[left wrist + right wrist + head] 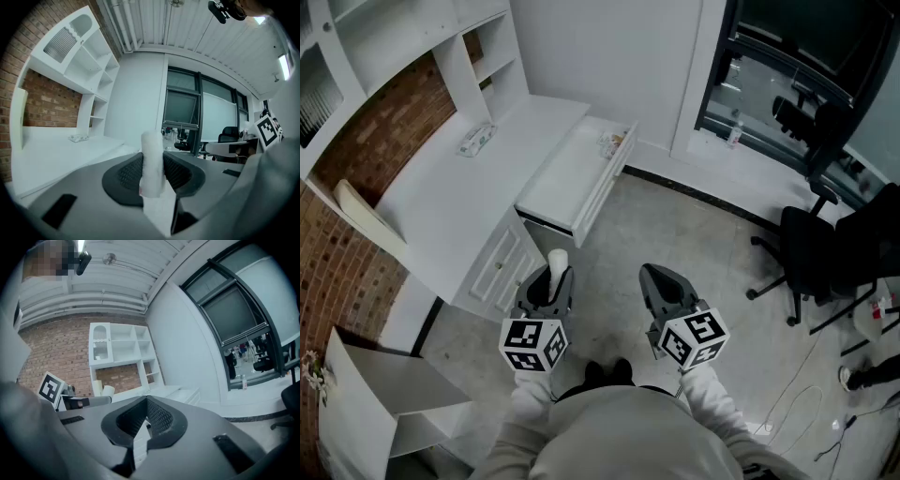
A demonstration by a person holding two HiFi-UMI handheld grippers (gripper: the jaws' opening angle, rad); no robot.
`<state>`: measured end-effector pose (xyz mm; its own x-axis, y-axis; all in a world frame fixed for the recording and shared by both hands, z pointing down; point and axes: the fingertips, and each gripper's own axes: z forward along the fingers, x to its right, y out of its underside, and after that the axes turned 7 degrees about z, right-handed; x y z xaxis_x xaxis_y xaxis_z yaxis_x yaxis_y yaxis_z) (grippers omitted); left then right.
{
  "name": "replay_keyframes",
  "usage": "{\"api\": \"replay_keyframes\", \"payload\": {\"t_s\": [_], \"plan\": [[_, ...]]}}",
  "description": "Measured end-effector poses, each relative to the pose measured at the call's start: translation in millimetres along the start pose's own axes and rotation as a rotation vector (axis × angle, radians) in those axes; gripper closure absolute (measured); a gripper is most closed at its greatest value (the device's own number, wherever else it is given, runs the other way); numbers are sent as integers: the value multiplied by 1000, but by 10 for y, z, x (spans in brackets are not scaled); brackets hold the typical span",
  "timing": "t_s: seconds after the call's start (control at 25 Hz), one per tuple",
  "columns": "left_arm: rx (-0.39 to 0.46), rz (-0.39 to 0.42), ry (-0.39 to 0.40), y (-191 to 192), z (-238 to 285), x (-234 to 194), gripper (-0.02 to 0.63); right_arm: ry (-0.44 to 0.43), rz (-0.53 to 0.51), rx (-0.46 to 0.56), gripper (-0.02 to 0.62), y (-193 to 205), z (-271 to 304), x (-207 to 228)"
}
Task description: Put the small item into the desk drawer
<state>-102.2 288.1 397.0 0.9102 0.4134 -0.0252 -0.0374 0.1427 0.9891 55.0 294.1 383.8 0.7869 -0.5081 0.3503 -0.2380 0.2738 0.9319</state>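
The left gripper (551,277), sitting at the lower middle of the head view, is clenching its fingers (180,174) on the small white cylinder (557,260). In the left gripper view the cylinder is standing upright between the dark ribbed pads. The right gripper (662,278) is hovering just right of it, and in its own view its fingers (161,417) are lying pressed together with nothing between them. Above both, in the upper middle of the frame, the desk drawer (567,183) is standing pulled out from the white worktop (459,197). Something small and pale (612,142) is lying at the drawer's far end, though it is too small to tell what it is. Grey floor (675,225) is showing between the grippers and the drawer front. A low cupboard (502,262) under the worktop is sitting just left of the left gripper. A crumpled packet (476,139) is resting on the worktop towards the back, near the white shelf unit (478,52) and the brick wall (380,145). A cream board (361,214) is leaning at the worktop's left end. An open white box (384,398) is standing at the lower left. A black office chair (811,248) is standing at the right, well apart from the drawer.
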Motion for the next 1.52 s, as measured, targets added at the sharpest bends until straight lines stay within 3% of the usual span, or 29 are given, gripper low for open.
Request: {"api": "replay_keyframes", "payload": {"t_s": [0.88, 1.2, 1.52], "plan": [[8, 35, -26, -141, 277, 235, 466, 8, 62, 21, 568, -121, -160, 430], [-7, 37, -27, -121, 671, 42, 466, 17, 80, 14, 568, -159, 142, 703], [2, 30, -29, -227, 1371, -466, 466, 33, 78, 4, 568, -349, 879, 1045]]}}
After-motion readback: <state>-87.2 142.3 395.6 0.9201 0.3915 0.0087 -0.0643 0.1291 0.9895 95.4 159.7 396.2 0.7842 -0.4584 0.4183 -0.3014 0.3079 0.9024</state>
